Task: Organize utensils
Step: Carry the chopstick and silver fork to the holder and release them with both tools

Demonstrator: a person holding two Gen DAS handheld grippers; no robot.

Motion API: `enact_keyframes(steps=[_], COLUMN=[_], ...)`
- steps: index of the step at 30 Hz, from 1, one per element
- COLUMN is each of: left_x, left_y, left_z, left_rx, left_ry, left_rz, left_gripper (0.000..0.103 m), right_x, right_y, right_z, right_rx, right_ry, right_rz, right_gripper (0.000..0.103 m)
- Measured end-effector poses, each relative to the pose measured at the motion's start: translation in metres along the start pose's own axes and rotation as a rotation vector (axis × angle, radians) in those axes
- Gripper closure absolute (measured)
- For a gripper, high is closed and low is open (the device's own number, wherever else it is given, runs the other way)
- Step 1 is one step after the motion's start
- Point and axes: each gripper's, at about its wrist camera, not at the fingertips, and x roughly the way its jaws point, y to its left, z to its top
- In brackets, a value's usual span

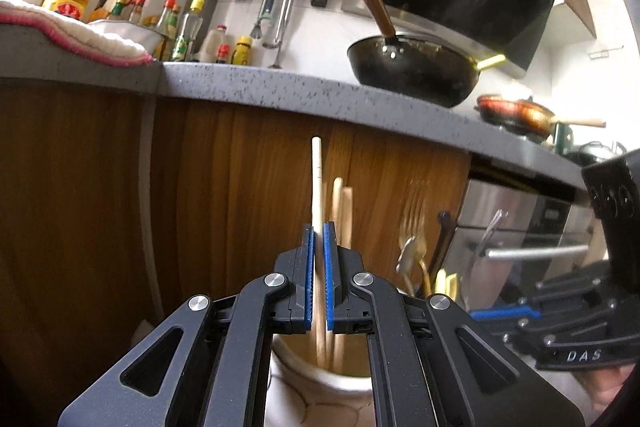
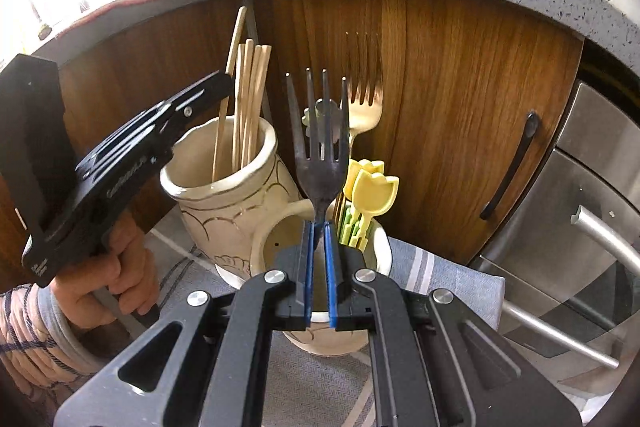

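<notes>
My left gripper [image 1: 319,227] is shut on a pale chopstick [image 1: 317,183] that stands upright, its lower end inside a tall cream jar [image 1: 320,387]. More chopsticks [image 1: 343,211] lean in that jar behind it. In the right wrist view the same jar [image 2: 224,195] holds several chopsticks [image 2: 250,99], and the left gripper reaches in from the left. My right gripper [image 2: 319,227] is shut on the neck of a dark metal fork [image 2: 320,155], tines up, over a shorter cream cup [image 2: 380,247]. That cup holds a golden fork [image 2: 364,107] and yellow tulip-shaped picks [image 2: 374,191].
Both containers stand on a grey striped cloth [image 2: 440,275] in front of a wooden cabinet [image 2: 460,127]. A speckled counter [image 1: 280,87] above carries a black wok [image 1: 412,67], bottles and a folded towel. A steel oven [image 2: 592,219] stands at the right. A hand [image 2: 108,279] holds the left tool.
</notes>
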Motion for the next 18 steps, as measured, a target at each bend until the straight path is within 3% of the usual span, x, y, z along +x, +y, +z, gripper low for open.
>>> enact_keyframes(steps=[8,11,13,15,18], left_x=[0.002,-0.003,-0.008,-0.017,-0.032], left_y=[0.005,0.007,0.007,0.007,0.006], left_z=[-0.005,-0.005,-0.004,-0.004,-0.003], left_rx=[0.003,-0.004,-0.004,-0.006,-0.001], left_ry=[0.063,0.059,0.049,0.030,0.019], left_rz=[0.011,0.012,0.018,0.020,0.017], left_gripper=[0.097,0.086,0.055,0.038,0.035], right_x=[0.005,0.004,0.004,0.003,-0.002], right_y=[-0.001,0.002,0.003,0.002,0.002], right_z=[-0.004,-0.005,-0.005,-0.005,-0.004], right_rx=[0.001,-0.007,-0.013,-0.006,-0.003], right_ry=[-0.008,-0.012,-0.015,-0.021,-0.037], right_rz=[-0.042,-0.055,-0.077,-0.072,-0.068], right_gripper=[0.098,0.097,0.096,0.096,0.096])
